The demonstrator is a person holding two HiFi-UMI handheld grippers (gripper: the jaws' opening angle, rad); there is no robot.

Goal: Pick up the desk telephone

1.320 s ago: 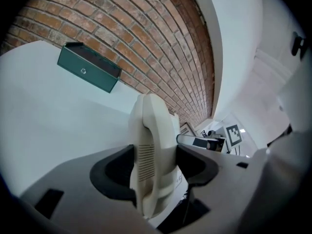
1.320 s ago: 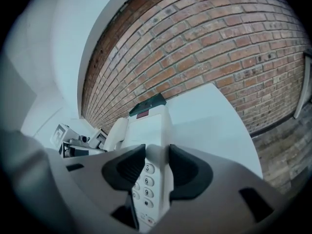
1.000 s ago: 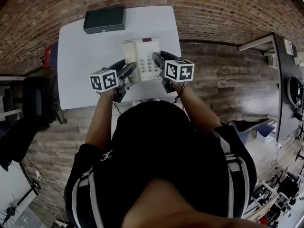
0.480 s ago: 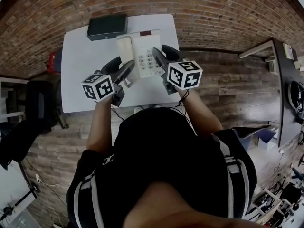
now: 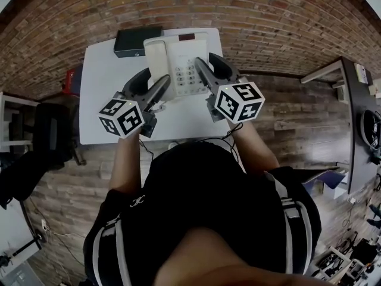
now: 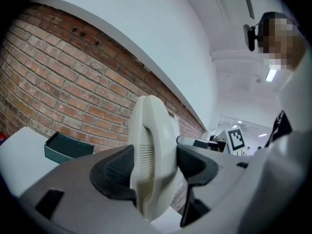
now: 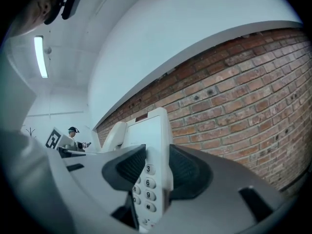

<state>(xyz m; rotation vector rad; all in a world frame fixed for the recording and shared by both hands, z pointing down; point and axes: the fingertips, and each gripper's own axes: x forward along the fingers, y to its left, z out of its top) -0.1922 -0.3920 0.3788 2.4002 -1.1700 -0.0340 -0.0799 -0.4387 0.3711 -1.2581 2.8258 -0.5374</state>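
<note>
Telephone point(image 5: 178, 64) hangs clear above the table point(image 5: 107, 100), clamped from both sides: left gripper point(image 5: 156, 83) pinches the handset point(image 6: 148, 150) side, right gripper point(image 5: 208, 67) pinches the keypad point(image 7: 146, 184) edge, likely sharing weight and preventing tipping.

right hand-held gripper point(image 7: 157, 167) partly hides telephone point(image 7: 146, 135) keys.

Red brick wall point(image 5: 268, 16) running behind white table point(image 5: 101, 106); white plaster band point(image 6: 146, 28) sitting above brick. Wood-plank floor point(image 5: 286, 118) stretching right. Dark box point(image 5: 138, 41) lying at table's far left corner. Black chair point(image 5: 50, 139), possibly office chair, standing left of table. Dark desk point(image 5: 356, 112) standing far right. Tube light point(image 7: 40, 56) glowing overhead.
</note>
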